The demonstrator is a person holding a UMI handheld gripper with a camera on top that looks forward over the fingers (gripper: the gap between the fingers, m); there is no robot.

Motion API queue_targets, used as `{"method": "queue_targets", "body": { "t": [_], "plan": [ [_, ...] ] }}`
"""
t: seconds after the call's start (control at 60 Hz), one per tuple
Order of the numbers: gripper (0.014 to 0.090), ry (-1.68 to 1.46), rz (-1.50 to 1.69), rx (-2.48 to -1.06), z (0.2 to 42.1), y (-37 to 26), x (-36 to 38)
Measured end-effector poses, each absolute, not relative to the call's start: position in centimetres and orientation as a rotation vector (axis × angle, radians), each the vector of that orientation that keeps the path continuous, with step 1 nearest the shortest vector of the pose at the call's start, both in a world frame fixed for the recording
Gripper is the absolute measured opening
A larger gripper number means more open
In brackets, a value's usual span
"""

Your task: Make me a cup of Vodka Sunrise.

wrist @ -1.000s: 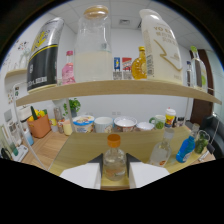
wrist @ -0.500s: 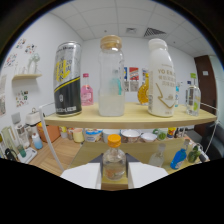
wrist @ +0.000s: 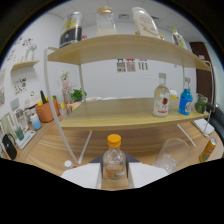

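— Orange cap first: what is my hand-held gripper (wrist: 114,176) doing?

— I see its two pale fingers (wrist: 82,176) pressed against either side of a small clear glass bottle with an orange cap (wrist: 114,161). So it is pinching that bottle, which stands upright between them, with some pale liquid in its lower part.

— Where does that put the bottle in the room?

— I take the two-tier light wooden shelf (wrist: 125,115) as my landmark. The held bottle is in front of its lower board and lower than it. Just to the bottle's right, also in front of the shelf, stands an empty clear glass cup (wrist: 172,154) on the wooden surface (wrist: 50,155).

— And on the shelf itself?

— On the lower board, toward its right end, I see a clear bottle with a red-and-white label (wrist: 161,101), then a blue bottle (wrist: 186,102) beside it, and a dark green one (wrist: 200,104) past that. On the upper board stand a black and silver can (wrist: 71,30), a clear jar with a tan lid (wrist: 105,21) and a white bottle (wrist: 145,22).

— Anything left of the shelf?

— A terracotta-coloured pot with utensils (wrist: 45,111) and a small green plant (wrist: 76,95). Smaller items there I cannot make out.
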State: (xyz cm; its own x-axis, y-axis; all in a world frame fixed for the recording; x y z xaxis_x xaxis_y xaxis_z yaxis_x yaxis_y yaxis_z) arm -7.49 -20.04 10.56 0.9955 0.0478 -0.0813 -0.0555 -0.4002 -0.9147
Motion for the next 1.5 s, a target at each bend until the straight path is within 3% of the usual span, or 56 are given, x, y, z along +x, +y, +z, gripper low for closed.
{"method": "queue_targets", "body": {
  "t": [0.3,0.65,0.667,0.833,0.883,1.15,1.5],
  "plan": [
    [0.0347,0.017,0.045,-2.103,2.8,-19.0,-7.4],
    [0.0370,-0.037,0.013,-2.115,2.2,-19.8,-7.8],
    [0.0384,-0.037,0.017,-2.119,2.1,-19.8,-7.8],
    [0.0802,-0.041,0.044,-2.147,3.4,-21.3,-7.3],
    [0.0856,-0.031,0.071,-2.131,5.0,-22.0,-7.3],
    [0.0862,-0.033,0.125,-2.004,15.7,-27.4,-4.1],
    [0.0855,0.036,0.005,-2.058,15.8,-33.2,6.3]
  ]
}}
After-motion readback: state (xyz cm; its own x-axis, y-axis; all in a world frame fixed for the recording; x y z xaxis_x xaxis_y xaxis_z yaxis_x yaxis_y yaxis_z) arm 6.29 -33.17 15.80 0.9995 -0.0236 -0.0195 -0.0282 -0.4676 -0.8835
